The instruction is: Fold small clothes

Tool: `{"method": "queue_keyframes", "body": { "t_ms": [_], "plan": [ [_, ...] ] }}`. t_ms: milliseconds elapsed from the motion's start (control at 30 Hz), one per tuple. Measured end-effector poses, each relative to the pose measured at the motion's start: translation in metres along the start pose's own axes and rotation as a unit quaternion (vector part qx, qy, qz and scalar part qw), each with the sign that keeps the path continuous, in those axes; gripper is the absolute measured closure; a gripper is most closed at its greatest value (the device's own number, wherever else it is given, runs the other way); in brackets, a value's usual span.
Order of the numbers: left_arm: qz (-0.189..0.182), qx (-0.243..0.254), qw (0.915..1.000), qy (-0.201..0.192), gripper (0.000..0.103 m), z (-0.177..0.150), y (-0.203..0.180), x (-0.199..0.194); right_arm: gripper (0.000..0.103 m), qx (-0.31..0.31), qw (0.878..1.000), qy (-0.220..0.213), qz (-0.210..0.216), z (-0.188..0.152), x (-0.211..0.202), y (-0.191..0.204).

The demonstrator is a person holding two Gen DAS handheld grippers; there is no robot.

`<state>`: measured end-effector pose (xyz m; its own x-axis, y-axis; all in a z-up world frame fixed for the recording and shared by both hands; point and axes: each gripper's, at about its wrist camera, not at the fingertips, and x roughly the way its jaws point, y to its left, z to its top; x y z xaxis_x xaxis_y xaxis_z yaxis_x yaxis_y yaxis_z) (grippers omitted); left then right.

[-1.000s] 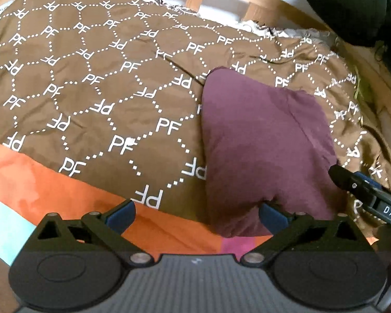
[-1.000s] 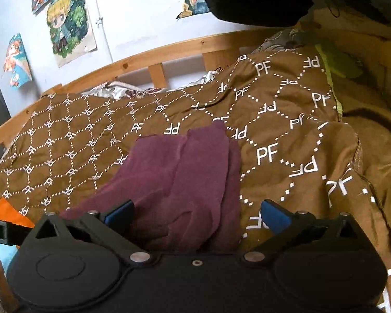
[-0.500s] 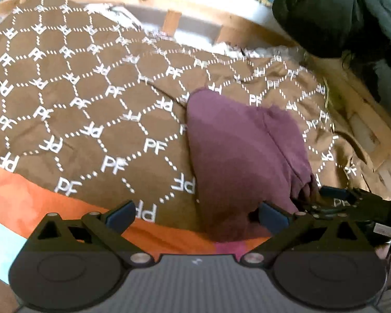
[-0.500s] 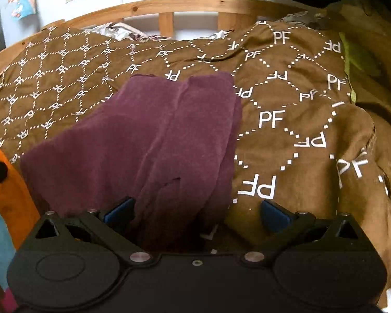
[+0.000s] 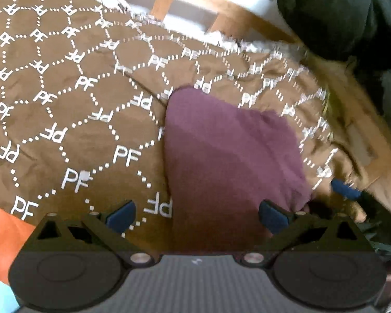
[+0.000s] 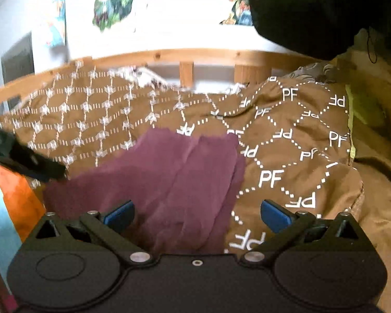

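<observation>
Change: right gripper (image 6: 196, 215) has drawn back; maroon garment (image 6: 169, 182) lies folded. Both grippers, left gripper (image 5: 196, 215) included, wide, empty. Risk: loose right-hand layers slipping apart on brown blanket (image 5: 65, 104).

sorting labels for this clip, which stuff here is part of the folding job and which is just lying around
Part of the job:
- maroon garment, lying on the blanket
- left gripper, open
- right gripper, open

Just lying about:
- brown PF-print blanket underneath
- wooden bed rail
- black clothing hanging at upper right
- wall posters
</observation>
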<state>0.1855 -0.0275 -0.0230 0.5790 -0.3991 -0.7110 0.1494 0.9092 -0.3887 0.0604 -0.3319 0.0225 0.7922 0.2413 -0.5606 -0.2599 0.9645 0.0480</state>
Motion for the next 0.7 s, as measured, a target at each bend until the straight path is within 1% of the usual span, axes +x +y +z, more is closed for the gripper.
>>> {"method": "queue_keyframes", "body": {
  "t_ms": [67, 200, 267, 300, 333, 400, 433, 467, 567, 700],
  "plan": [
    [-0.002, 0.004, 1.0000, 0.005, 0.001, -0.004, -0.002, 0.005, 0.001, 0.029, 1.000, -0.009, 0.006, 0.001, 0.004, -0.008],
    [0.007, 0.026, 0.9996, 0.008, 0.000, -0.011, -0.004, 0.009, 0.001, 0.086, 0.996, -0.012, 0.021, 0.006, 0.019, -0.026],
    [0.003, 0.020, 0.9997, 0.016, 0.000, -0.012, 0.000, 0.013, 0.001, 0.110, 0.993, -0.019, 0.032, 0.007, 0.029, -0.032],
    [-0.002, 0.014, 0.9997, 0.019, 0.000, -0.013, 0.002, 0.015, 0.005, 0.128, 0.991, -0.024, 0.033, 0.009, 0.035, -0.035],
    [-0.004, 0.008, 0.9997, 0.024, 0.000, -0.013, 0.005, 0.017, 0.008, 0.145, 0.989, -0.023, 0.033, 0.011, 0.042, -0.037],
    [-0.007, -0.002, 0.9994, 0.033, 0.000, -0.014, 0.007, 0.022, 0.018, 0.178, 0.984, -0.015, 0.027, 0.013, 0.057, -0.042],
    [-0.007, -0.005, 0.9993, 0.036, 0.000, -0.015, 0.008, 0.024, 0.020, 0.186, 0.982, -0.012, 0.027, 0.013, 0.061, -0.043],
    [-0.007, -0.005, 0.9993, 0.037, 0.000, -0.015, 0.008, 0.025, 0.023, 0.188, 0.982, -0.007, 0.031, 0.013, 0.066, -0.044],
    [-0.007, -0.003, 0.9993, 0.038, 0.000, -0.015, 0.007, 0.028, 0.031, 0.177, 0.984, 0.012, 0.017, 0.007, 0.075, -0.043],
    [-0.014, -0.010, 0.9989, 0.043, 0.000, -0.014, 0.008, 0.031, 0.034, 0.191, 0.981, 0.015, 0.021, 0.000, 0.081, -0.044]
  ]
}}
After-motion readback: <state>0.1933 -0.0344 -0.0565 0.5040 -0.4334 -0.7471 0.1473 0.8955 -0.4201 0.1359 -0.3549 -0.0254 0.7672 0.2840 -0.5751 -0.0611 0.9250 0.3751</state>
